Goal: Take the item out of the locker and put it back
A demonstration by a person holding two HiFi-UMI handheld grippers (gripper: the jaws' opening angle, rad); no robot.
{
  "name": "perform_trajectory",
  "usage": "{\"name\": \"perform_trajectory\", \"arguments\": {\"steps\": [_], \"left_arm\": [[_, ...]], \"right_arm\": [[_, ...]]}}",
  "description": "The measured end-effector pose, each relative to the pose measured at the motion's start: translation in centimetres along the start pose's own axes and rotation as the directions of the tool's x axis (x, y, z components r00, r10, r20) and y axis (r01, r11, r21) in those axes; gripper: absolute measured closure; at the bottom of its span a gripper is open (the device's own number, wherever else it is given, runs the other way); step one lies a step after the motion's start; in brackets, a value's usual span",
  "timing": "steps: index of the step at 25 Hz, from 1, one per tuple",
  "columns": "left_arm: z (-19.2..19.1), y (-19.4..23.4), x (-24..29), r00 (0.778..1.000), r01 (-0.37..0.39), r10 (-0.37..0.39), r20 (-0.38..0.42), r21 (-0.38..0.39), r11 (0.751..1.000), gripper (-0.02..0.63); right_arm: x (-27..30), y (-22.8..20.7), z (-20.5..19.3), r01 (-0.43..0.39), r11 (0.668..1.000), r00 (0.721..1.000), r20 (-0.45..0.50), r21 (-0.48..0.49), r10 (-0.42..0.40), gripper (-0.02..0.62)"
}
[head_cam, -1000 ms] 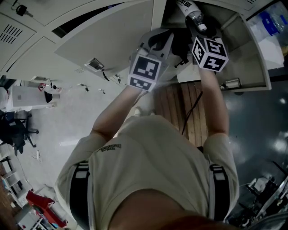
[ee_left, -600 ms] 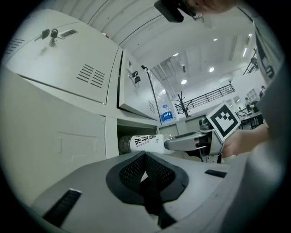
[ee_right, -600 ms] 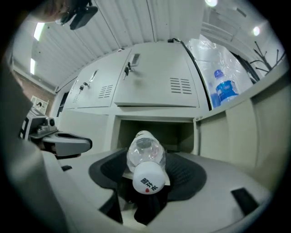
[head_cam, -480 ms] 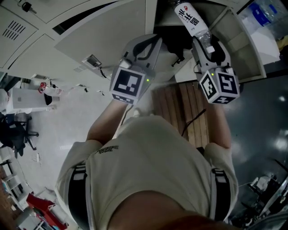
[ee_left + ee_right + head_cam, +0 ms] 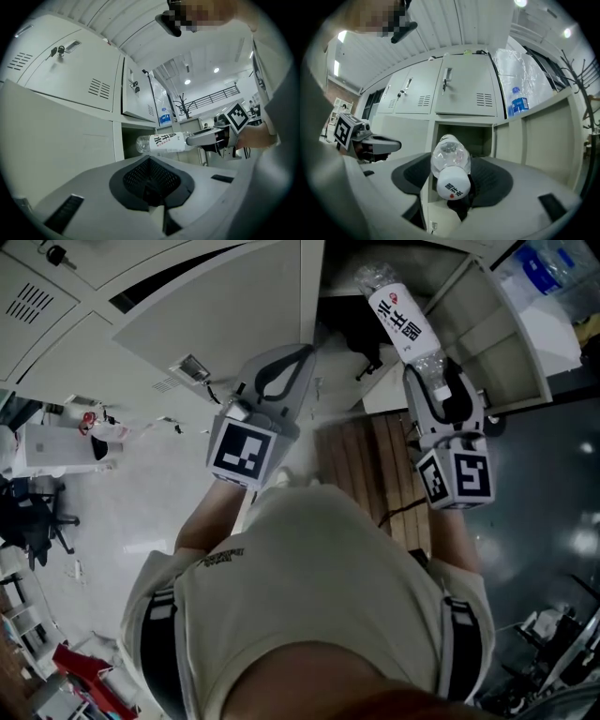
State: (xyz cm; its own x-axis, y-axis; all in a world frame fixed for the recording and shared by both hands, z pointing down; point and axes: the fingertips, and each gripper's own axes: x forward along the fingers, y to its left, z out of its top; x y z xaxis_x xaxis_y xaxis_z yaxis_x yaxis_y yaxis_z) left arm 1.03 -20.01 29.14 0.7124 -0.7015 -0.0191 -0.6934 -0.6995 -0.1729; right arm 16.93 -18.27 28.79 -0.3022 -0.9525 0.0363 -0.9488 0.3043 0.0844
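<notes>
The right tool [image 5: 428,367] is clamped on the neck end of a clear plastic water bottle [image 5: 397,317], held level just outside the open locker compartment [image 5: 497,334]. The left tool [image 5: 286,367] is closed on nothing. The bottle is probably light, thin-walled and slick, so the stiffer neck is the safest hold.

A black office chair [image 5: 37,512] stands on pale floor [image 5: 141,474], wooden slats [image 5: 356,465] adjoin dark glossy floor [image 5: 534,484]

Bottle [image 5: 401,322] clr glossy plastic; locker [image 5: 225,315] matt pntd metal.
</notes>
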Motion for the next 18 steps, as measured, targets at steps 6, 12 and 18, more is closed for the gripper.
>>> {"name": "perform_trajectory", "arguments": {"steps": [6, 12, 18], "left_arm": [[-2.2, -1.0, -1.4, 1.000, 0.018, -0.019, -0.013, -0.044, 0.999, 0.594], [-2.6, -1.4, -1.9, 1.000, 0.027, -0.026, 0.010, -0.050, 0.998, 0.594], [-2.0, -1.3, -2.2, 0.999, 0.032, -0.031, 0.024, -0.014, 0.999, 0.594]], "right_arm": [[-1.3, 1.3, -1.8, -0.008, 0.998, 1.000, -0.029, 0.064, 0.010, 0.325], [-1.4, 2.9, -2.5, -0.018, 0.997, 1.000, -0.022, 0.074, 0.020, 0.325], [-1.3, 3.4, -1.9, -0.025, 0.997, 1.000, -0.008, 0.070, 0.026, 0.325]]}}
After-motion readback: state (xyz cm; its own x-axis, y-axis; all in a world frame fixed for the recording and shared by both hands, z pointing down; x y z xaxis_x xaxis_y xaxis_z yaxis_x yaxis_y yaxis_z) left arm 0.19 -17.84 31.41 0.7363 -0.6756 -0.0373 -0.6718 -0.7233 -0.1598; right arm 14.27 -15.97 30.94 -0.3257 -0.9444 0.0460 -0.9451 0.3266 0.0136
